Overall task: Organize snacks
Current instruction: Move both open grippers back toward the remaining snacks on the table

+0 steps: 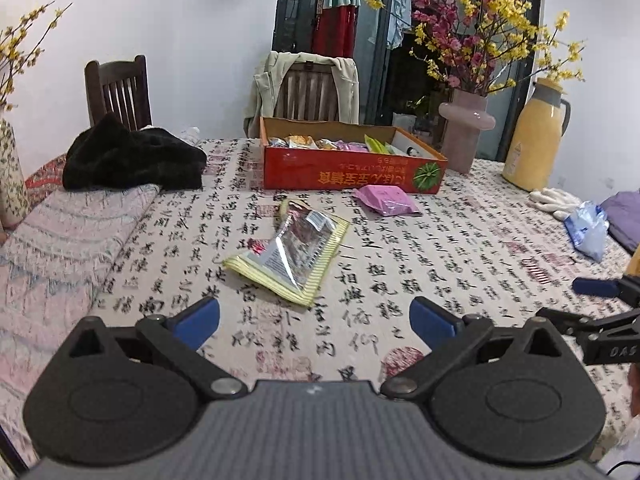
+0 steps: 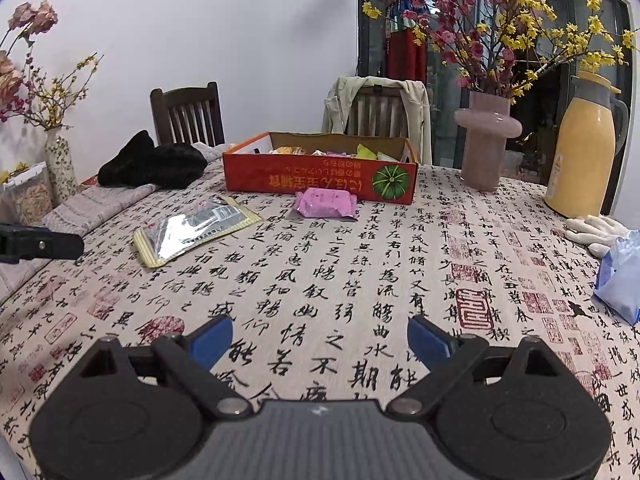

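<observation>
A red cardboard box (image 1: 344,172) (image 2: 320,178) holding several snack packets stands at the far middle of the table. A pink snack packet (image 1: 387,199) (image 2: 326,203) lies just in front of it. A yellow-edged silver packet (image 1: 292,250) (image 2: 196,228) lies flat nearer, to the left. My left gripper (image 1: 314,320) is open and empty, low over the cloth, a short way short of the silver packet. My right gripper (image 2: 320,338) is open and empty, well short of both packets. The right gripper's fingers (image 1: 600,300) show at the left view's right edge.
A black garment (image 1: 132,158) and a folded blanket (image 1: 72,232) lie at the left. A pink vase (image 2: 486,136) with flowers, a yellow thermos (image 2: 586,148), white gloves (image 2: 596,230) and a blue bag (image 2: 620,280) stand at the right. Two chairs stand behind the table.
</observation>
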`<action>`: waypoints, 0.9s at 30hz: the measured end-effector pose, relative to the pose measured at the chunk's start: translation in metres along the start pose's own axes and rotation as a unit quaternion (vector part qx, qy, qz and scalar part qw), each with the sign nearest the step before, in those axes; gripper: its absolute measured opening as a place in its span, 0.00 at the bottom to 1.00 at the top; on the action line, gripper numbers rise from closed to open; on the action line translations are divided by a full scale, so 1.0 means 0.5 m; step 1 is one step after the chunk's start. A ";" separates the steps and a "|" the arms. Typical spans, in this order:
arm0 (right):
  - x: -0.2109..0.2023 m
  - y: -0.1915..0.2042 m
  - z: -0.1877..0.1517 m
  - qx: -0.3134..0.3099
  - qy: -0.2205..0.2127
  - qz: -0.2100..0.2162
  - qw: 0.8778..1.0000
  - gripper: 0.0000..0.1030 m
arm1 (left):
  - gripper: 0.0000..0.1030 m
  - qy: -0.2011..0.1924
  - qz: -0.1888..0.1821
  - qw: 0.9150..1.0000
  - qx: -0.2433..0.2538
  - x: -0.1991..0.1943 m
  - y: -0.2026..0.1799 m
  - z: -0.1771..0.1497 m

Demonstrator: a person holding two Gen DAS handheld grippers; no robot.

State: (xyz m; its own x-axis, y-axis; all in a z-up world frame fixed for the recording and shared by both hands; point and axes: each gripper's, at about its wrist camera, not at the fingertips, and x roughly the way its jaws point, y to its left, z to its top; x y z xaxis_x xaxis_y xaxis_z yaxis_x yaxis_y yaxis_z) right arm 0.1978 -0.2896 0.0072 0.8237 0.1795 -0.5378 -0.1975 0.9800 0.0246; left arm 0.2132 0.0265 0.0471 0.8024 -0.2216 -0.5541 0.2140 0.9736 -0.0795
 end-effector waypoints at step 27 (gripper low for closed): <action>0.423 -0.059 0.251 -0.004 0.039 0.052 0.998 0.94 | 0.82 0.085 -0.034 0.993 0.073 0.381 0.025 0.121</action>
State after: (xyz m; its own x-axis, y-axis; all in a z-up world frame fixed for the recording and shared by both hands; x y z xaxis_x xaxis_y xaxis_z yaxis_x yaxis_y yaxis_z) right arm 0.4447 -0.2700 -0.0014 0.7549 0.2720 -0.5968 -0.2838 0.9558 0.0766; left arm 0.4024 -0.0071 -0.0095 0.6803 -0.2612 -0.6848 0.3527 0.9357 -0.0066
